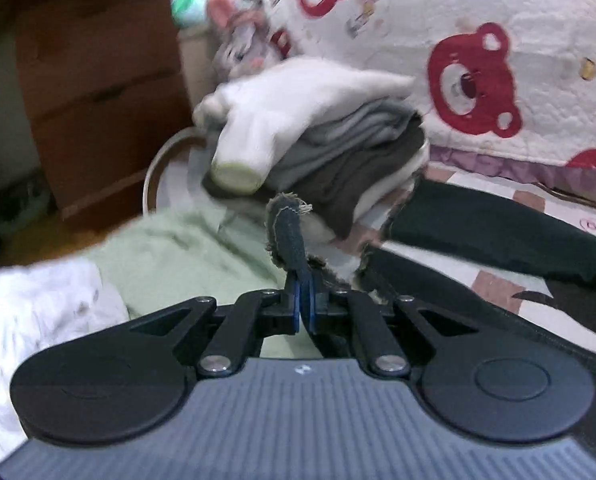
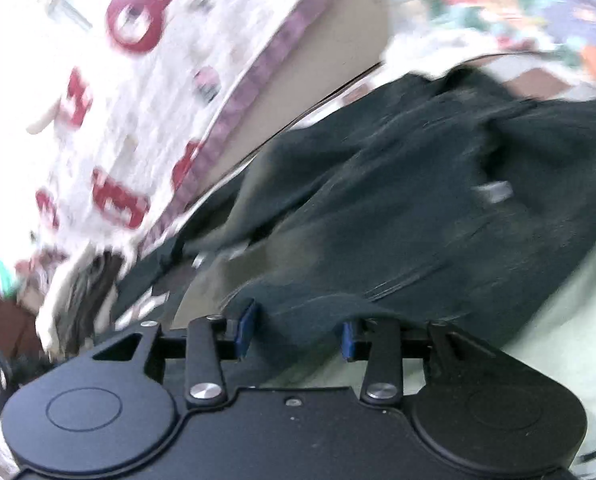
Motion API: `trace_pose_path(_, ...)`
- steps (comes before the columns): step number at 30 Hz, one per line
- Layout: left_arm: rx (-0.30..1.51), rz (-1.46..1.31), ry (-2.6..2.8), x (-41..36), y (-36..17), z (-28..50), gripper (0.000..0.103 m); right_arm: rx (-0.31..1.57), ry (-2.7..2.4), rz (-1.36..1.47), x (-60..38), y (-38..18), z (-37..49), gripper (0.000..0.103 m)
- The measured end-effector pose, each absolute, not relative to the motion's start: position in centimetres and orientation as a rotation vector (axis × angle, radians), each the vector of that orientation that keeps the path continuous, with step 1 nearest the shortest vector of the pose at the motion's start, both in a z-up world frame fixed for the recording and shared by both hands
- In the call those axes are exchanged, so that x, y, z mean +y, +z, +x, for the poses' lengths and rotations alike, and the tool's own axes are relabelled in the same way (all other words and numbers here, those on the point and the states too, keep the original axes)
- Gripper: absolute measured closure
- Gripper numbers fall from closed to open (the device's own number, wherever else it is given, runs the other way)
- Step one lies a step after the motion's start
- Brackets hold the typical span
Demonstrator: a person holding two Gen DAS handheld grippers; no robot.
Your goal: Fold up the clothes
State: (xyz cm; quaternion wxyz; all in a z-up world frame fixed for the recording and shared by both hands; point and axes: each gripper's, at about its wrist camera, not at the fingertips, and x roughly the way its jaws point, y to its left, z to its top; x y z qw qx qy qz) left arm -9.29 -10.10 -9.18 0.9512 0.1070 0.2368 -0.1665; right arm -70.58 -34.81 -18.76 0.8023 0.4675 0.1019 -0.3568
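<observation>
Left gripper [image 1: 304, 300] clamps the frayed hem [image 1: 287, 232] of the dark jeans [image 2: 398, 200], lifted off the bed to carry a fold; right gripper [image 2: 298, 332] spread, cloth between its fingers; folded stack [image 1: 330, 148] beyond.

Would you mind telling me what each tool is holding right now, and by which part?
The left tool is shut on the frayed hem edge of the dark garment. The right tool is open, with the same garment's cloth lying between its fingers, not clamped.
</observation>
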Motion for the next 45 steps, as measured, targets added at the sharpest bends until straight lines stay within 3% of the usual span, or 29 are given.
trace_pose_path(5,0.479,0.176,-0.374,-10.6,-8.2,-9.6,0.100,0.227,-0.836,1.094,-34.9,-18.8,-74.2,0.058)
trace_pose_path(8,0.453,0.111,-0.387,-9.7,-6.3,-9.8,0.100,0.242,-0.915,1.086,-34.3,-18.4,-76.0,0.051)
trace_pose_path(17,0.415,-0.006,-0.308,-5.1,-2.9,-9.2,0.100,0.228,-1.059,1.087,-35.6,-17.6,-81.0,0.050)
trace_pose_path(25,0.688,0.081,-0.115,-1.7,-11.7,-6.5,0.100,0.282,-1.147,1.013,-36.4,-17.6,-80.5,0.050)
trace_pose_path(30,0.976,-0.019,-0.217,-2.0,-13.9,-6.9,0.097,0.283,-1.175,1.043,-36.9,-18.3,-81.0,0.050)
trace_pose_path(32,0.961,-0.014,-0.272,-3.2,-12.8,-8.0,0.093,0.281,-1.184,1.048,-37.0,-18.3,-81.3,0.050)
trace_pose_path(35,0.791,0.133,-0.341,-6.2,-9.7,-10.3,0.084,0.276,-1.199,1.035,-37.1,-18.1,-81.7,0.049)
trace_pose_path(38,0.636,0.217,-0.449,-9.3,-7.0,-12.7,0.064,0.230,-1.202,1.063,-37.6,-18.4,-82.5,0.047)
trace_pose_path(39,0.640,0.214,-0.504,-10.4,-6.7,-12.9,0.060,0.202,-1.199,1.087,-37.7,-18.6,-82.7,0.046)
trace_pose_path(45,0.851,0.268,-0.798,-17.2,-10.1,-15.9,0.060,0.054,-1.203,1.171,-38.9,-20.4,-82.2,0.039)
